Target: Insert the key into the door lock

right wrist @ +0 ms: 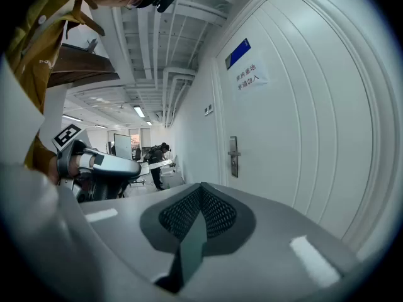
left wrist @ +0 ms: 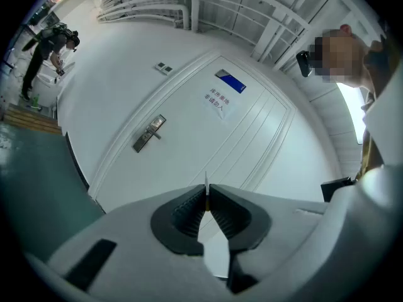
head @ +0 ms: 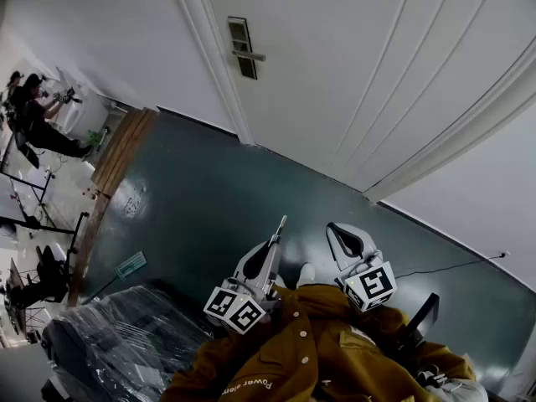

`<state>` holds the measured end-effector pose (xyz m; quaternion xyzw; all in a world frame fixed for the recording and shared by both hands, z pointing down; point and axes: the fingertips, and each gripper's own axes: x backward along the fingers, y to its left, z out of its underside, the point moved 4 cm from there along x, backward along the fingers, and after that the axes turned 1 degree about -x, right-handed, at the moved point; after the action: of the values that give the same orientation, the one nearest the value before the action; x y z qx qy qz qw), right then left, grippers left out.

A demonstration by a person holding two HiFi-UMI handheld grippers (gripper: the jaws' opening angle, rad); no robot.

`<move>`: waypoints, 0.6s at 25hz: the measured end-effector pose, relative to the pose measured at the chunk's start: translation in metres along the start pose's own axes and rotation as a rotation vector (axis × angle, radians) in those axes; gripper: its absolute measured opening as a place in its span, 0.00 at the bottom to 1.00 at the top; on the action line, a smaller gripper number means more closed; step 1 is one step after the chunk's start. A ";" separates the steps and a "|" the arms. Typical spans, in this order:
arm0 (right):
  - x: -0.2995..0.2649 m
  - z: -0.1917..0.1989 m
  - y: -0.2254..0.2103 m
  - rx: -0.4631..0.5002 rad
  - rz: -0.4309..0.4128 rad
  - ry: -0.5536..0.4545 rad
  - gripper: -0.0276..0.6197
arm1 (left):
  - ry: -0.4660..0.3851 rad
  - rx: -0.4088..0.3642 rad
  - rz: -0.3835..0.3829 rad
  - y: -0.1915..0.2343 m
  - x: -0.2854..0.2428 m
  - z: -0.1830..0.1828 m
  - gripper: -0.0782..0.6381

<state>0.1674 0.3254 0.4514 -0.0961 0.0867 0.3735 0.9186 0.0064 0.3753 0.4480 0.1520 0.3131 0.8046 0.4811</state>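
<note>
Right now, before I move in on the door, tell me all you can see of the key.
The key is a thin, pale metal blade seen edge-on, pinched between the shut jaws of the left gripper. Only its slim tip sticks out past the jaws; its head is hidden. It points toward the white door, well short of the lock plate, and touches nothing but the jaws.

Your left hand-held gripper hides most of the key; only its thin tip shows. The lock plate is too small to make out in detail.
</note>
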 end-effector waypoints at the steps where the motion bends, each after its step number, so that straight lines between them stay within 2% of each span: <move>1: 0.000 0.000 0.001 0.001 0.000 0.000 0.05 | -0.001 0.003 -0.001 0.001 0.001 -0.001 0.15; 10: -0.006 -0.002 0.022 0.009 -0.005 0.008 0.05 | -0.015 0.017 -0.004 0.008 0.023 -0.008 0.15; 15: -0.015 -0.002 0.032 -0.039 -0.029 -0.007 0.07 | -0.036 0.057 -0.033 0.026 0.045 -0.008 0.15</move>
<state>0.1338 0.3374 0.4492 -0.1139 0.0746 0.3622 0.9221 -0.0374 0.4024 0.4558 0.1750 0.3294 0.7845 0.4953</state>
